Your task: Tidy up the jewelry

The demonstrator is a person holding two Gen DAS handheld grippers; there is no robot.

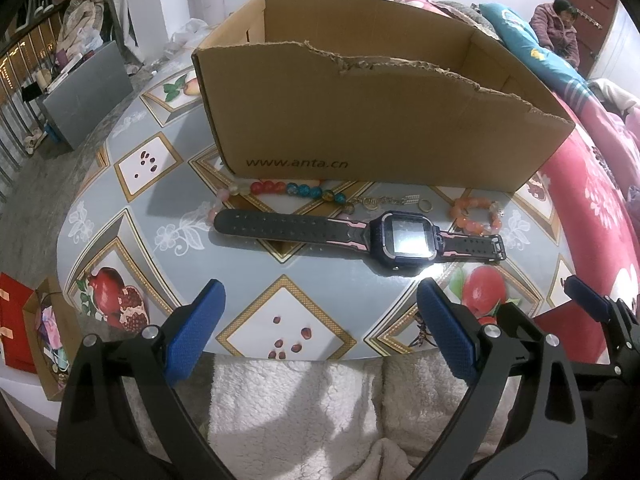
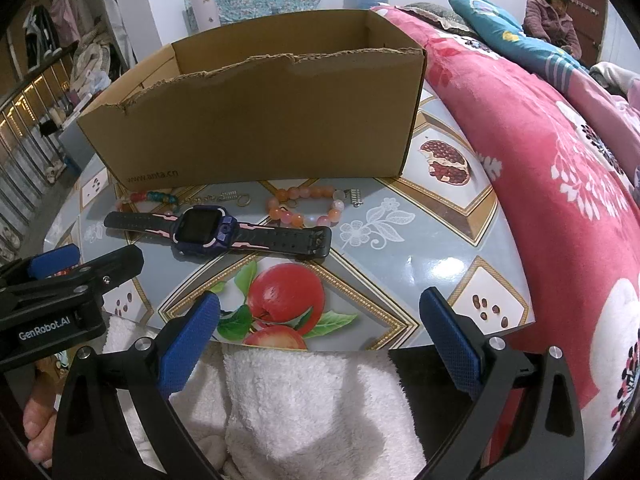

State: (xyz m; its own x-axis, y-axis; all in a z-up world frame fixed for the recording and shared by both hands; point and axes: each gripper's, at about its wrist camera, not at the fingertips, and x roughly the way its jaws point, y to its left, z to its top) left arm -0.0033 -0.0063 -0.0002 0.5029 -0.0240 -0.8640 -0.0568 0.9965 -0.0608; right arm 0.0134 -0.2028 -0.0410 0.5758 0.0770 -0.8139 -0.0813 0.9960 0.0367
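Near the table edge both the left gripper (image 1: 320,328) and right gripper (image 2: 320,336) hang wide open and empty, so the flat watch (image 1: 360,236), close to the orange bracelet (image 1: 476,216), may slip from the pads or drag it along.

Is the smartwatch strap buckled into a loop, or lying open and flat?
Open and flat: the smartwatch lies on the table, both strap halves stretched straight out, buckle end unfastened.

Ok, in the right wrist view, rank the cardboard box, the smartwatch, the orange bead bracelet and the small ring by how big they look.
1. Cardboard box, by far the largest.
2. Smartwatch, strap laid out flat.
3. Orange bead bracelet.
4. Small ring, the smallest.

All lie at similar depth, so the order looks reliable.
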